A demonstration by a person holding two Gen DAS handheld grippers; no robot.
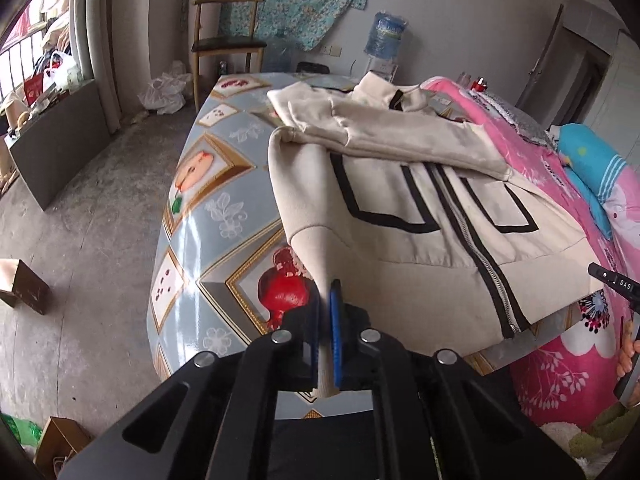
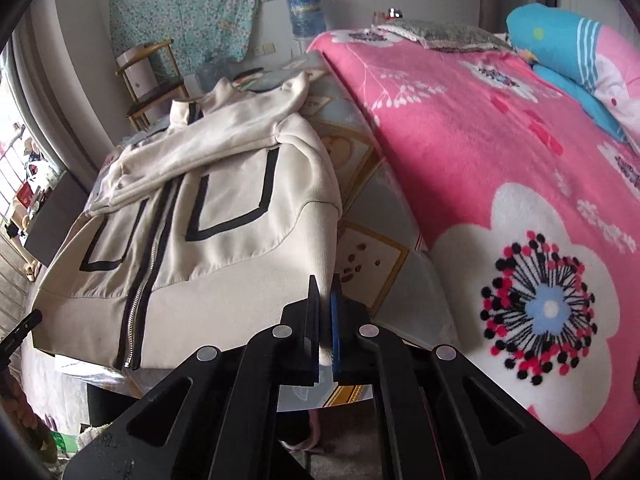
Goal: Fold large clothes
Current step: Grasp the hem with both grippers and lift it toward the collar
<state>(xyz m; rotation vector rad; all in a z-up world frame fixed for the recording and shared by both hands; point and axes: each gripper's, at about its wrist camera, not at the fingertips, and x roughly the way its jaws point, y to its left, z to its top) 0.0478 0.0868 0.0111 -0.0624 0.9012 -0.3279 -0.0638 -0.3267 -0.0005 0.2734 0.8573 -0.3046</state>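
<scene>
A cream zip-up jacket point(image 1: 400, 216) with black trim lies front-up on the patterned table point(image 1: 208, 208), both sleeves folded across its chest. My left gripper point(image 1: 326, 292) is shut on the jacket's bottom left hem corner, the cloth pulled up into a peak between the blue pads. In the right wrist view the jacket point(image 2: 224, 208) fills the left half, and my right gripper point(image 2: 325, 284) is shut on its bottom right hem corner, lifted off the table point(image 2: 380, 256). The right gripper's tip also shows at the left wrist view's right edge.
A bed with a pink flowered blanket point(image 2: 500, 168) presses against the table's right side, with a blue pillow point(image 2: 560, 52) on it. A wooden chair point(image 1: 224, 36) and a water bottle point(image 1: 386, 34) stand beyond the table. Concrete floor point(image 1: 80, 208) with boxes and bags lies left.
</scene>
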